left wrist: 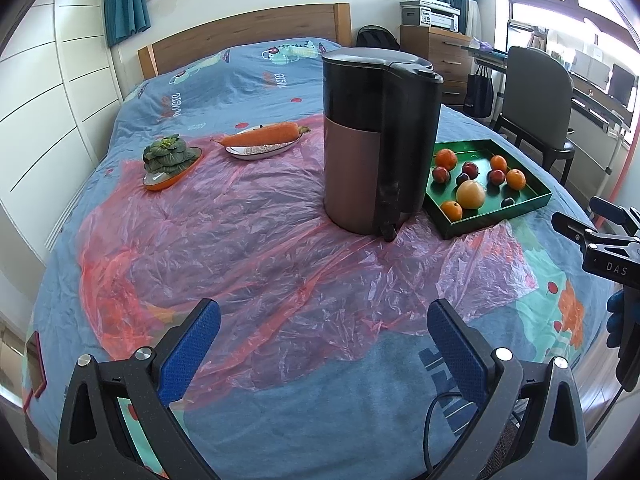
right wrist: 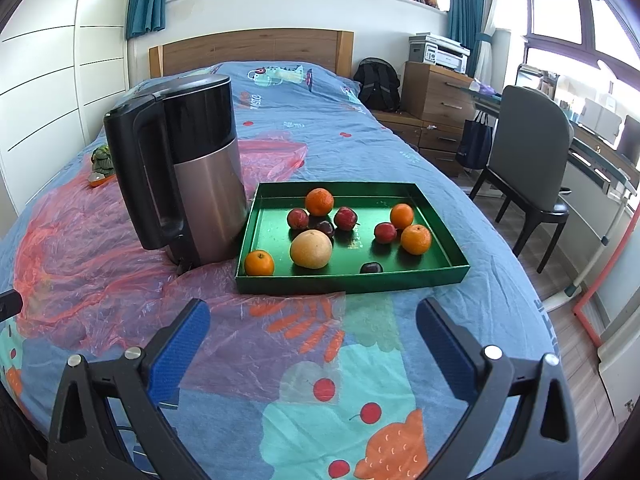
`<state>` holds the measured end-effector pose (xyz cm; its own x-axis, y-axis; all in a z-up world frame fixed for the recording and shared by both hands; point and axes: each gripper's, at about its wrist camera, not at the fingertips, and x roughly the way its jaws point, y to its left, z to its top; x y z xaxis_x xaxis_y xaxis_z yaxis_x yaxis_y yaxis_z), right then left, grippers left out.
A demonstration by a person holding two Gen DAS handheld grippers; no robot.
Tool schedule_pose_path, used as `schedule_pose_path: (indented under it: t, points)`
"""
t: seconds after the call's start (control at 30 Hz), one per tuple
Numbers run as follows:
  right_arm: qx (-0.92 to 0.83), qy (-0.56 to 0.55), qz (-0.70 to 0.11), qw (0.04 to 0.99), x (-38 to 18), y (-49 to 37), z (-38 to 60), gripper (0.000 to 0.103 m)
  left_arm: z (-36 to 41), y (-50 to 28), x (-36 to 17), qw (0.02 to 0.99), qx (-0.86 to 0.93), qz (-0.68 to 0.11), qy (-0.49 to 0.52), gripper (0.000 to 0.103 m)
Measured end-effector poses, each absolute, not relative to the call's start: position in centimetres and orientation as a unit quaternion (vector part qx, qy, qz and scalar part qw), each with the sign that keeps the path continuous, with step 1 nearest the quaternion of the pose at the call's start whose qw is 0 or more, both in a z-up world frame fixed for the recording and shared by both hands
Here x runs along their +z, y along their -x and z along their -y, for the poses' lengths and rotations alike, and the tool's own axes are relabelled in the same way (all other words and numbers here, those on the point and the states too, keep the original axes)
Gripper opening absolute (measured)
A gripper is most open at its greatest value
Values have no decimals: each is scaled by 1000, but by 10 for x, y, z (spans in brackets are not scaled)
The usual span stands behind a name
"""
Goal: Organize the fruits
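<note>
Two grippers' fingers spread empty, carrot (left wrist: 262, 135) on plate (left wrist: 260, 151) only in left view

Both grippers share one build: the left gripper (left wrist: 323, 334) and the right gripper (right wrist: 313, 332) have black speckled plastic arms with triangular cut-outs, round silver screws at the joints and blue textured pads (left wrist: 191, 350) on the fingers. A black cable (left wrist: 434, 420) loops beside the left one. Seen from the left wrist, the right gripper's black body carries white letters "DAS" (left wrist: 616, 269), with a blue glove (left wrist: 622, 316) below it.
</note>
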<state>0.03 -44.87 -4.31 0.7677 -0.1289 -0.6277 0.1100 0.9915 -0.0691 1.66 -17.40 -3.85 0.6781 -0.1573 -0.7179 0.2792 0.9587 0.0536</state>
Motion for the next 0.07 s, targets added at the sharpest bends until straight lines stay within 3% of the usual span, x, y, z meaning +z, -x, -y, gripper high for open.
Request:
schedule_pose_path:
  t: [0.07]
  points:
    - [-64, 14, -335, 940, -43, 0, 449, 103, 174, -16, -38, 913, -119, -382, -80, 102]
